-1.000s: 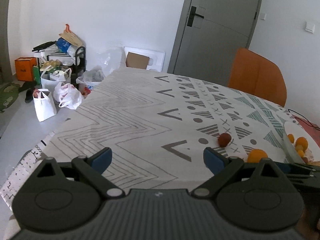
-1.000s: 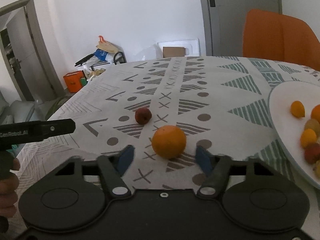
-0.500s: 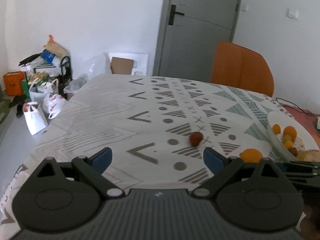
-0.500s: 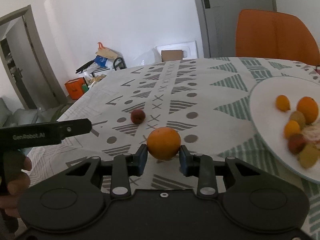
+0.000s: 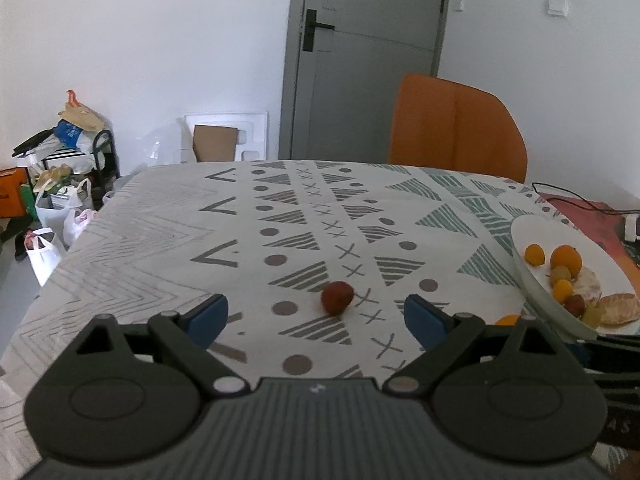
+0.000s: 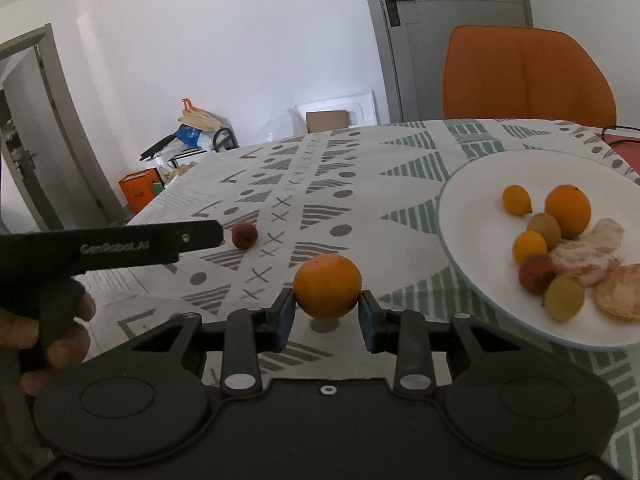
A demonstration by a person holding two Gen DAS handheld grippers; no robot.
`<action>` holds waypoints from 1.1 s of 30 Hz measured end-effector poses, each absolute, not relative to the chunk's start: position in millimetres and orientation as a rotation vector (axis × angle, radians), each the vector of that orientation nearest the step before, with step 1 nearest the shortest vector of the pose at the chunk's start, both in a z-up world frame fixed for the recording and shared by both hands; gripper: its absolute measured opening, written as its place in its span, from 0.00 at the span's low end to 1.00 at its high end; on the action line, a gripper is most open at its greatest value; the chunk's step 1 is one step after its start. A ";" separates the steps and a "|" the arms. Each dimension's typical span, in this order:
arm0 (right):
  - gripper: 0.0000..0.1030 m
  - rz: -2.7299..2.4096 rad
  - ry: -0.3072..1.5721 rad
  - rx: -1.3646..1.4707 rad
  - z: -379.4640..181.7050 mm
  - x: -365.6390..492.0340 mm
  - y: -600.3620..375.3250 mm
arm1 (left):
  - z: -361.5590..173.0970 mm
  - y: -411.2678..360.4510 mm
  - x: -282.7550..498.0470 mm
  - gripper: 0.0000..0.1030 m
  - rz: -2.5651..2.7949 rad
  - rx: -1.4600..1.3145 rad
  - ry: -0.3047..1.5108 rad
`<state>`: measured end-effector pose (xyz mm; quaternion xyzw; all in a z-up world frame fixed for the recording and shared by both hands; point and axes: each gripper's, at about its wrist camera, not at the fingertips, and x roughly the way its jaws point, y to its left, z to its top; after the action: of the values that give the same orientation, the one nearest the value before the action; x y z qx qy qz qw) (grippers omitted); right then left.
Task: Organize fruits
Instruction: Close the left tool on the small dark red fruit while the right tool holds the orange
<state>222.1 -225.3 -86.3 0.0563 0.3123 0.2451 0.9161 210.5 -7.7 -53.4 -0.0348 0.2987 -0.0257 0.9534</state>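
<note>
My right gripper is shut on an orange and holds it just above the patterned tablecloth, left of the white plate. On the plate lie several fruits, among them a whole orange and peeled segments. A small red fruit lies on the cloth just ahead of my left gripper, which stands wide open with nothing between its blue pads. The red fruit also shows in the right wrist view, beside the left gripper's finger. The plate's rim sits at the right of the left wrist view.
An orange chair stands at the table's far side before a grey door. Bags and a rack crowd the floor at the left. A cable and a red mat lie beyond the plate.
My right gripper closed on the orange and lifted it toward the plate. My left gripper swung right, so the red fruit now sits between its open fingers' line.
</note>
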 end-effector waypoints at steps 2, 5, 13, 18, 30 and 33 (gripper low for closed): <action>0.31 0.497 0.651 0.115 -87.8 223.0 -228.3 | -55.8 -11.6 214.8 0.91 -0.061 -0.062 0.609; 0.32 0.481 0.670 0.115 -90.6 226.8 -231.5 | -57.7 -16.4 220.7 0.85 -0.078 -0.048 0.608; 0.44 0.470 0.660 0.096 -91.7 234.3 -228.3 | -67.5 -17.9 234.9 0.67 -0.093 -0.054 0.629; 0.56 0.495 0.633 0.048 -88.8 236.3 -216.7 | -73.1 -14.8 241.4 0.54 -0.100 -0.064 0.646; 0.56 0.472 0.654 0.009 -92.9 231.8 -212.2 | -79.0 -15.1 253.1 0.21 -0.127 -0.082 0.650; 0.56 0.455 0.648 0.008 -93.9 229.4 -213.8 | -73.7 -14.2 245.2 0.21 -0.152 -0.082 0.634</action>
<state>229.4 -213.8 -93.9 0.0040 0.3157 0.2217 0.9226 245.2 -14.1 -73.7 -0.0403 0.3113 -0.0747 0.9465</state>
